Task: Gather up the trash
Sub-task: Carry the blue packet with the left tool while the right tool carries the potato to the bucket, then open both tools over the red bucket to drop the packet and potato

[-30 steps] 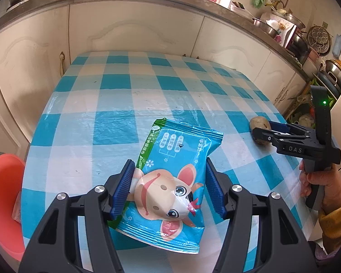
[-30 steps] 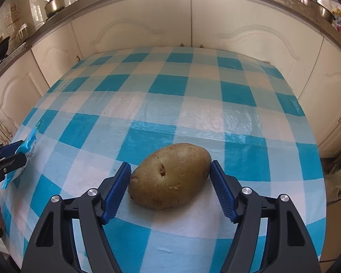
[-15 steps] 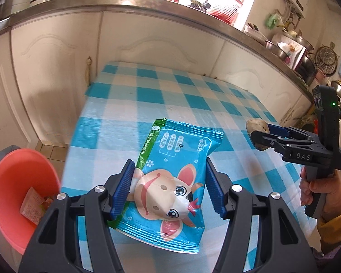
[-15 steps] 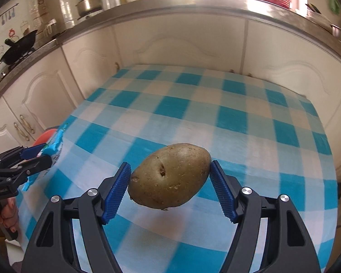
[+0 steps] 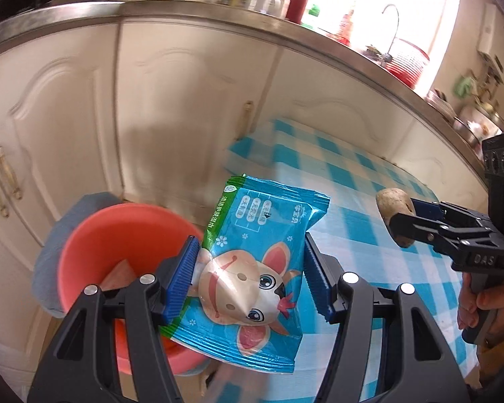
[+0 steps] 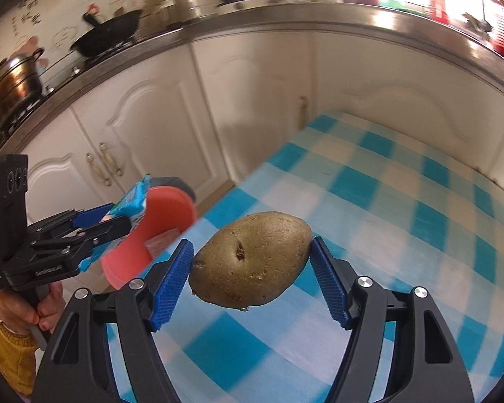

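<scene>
The wet-wipes packet sits clamped between the blue pads of your left tongs, held up in the air with its lower end over the rim of the red bin beside the bench. From the right wrist view the packet shows only as a thin blue edge in front of that bin. The potato is gripped lengthwise in your right tongs, lifted clear of the checked cloth near the bench's left edge. From the left wrist view the potato is half covered by the right tongs. The bin's lower part is hidden behind the left tongs, and what lies inside it is too blurred to name. Your hand on the right handle is cut off at the frame edge.
</scene>
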`<state>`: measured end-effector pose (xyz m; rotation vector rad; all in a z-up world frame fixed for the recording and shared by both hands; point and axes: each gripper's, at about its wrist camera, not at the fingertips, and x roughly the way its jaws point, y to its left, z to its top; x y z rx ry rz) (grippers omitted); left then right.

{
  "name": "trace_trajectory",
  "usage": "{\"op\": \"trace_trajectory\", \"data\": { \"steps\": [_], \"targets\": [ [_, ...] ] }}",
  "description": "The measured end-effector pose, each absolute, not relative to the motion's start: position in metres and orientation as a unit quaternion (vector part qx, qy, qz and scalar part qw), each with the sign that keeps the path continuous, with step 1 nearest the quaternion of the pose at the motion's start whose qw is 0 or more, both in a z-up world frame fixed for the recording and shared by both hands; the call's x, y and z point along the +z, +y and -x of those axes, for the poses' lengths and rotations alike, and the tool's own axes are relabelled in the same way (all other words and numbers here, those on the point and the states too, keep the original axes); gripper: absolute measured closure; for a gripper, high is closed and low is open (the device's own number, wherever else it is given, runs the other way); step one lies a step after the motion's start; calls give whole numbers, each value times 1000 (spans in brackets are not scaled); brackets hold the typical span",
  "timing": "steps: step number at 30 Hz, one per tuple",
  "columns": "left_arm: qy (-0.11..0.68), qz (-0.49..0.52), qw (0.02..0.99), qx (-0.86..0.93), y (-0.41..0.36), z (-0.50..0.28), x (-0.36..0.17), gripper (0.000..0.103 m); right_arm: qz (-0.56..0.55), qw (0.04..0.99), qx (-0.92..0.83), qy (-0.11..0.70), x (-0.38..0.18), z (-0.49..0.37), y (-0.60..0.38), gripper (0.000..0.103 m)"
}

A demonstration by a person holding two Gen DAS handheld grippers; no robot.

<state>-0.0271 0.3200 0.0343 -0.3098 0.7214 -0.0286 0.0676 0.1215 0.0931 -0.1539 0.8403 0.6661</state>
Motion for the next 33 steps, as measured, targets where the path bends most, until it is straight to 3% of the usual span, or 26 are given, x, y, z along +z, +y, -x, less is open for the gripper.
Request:
{"op": "trace_trajectory", "data": {
  "steps": [14, 33],
  "targets": [
    [376, 211, 897, 95, 419, 42, -19, 41, 142, 801, 403, 420, 60, -72, 251, 31],
    [411, 196, 880, 132, 433, 32, -58, 41, 192, 760, 420, 457, 17, -84, 323, 31]
  ]
}}
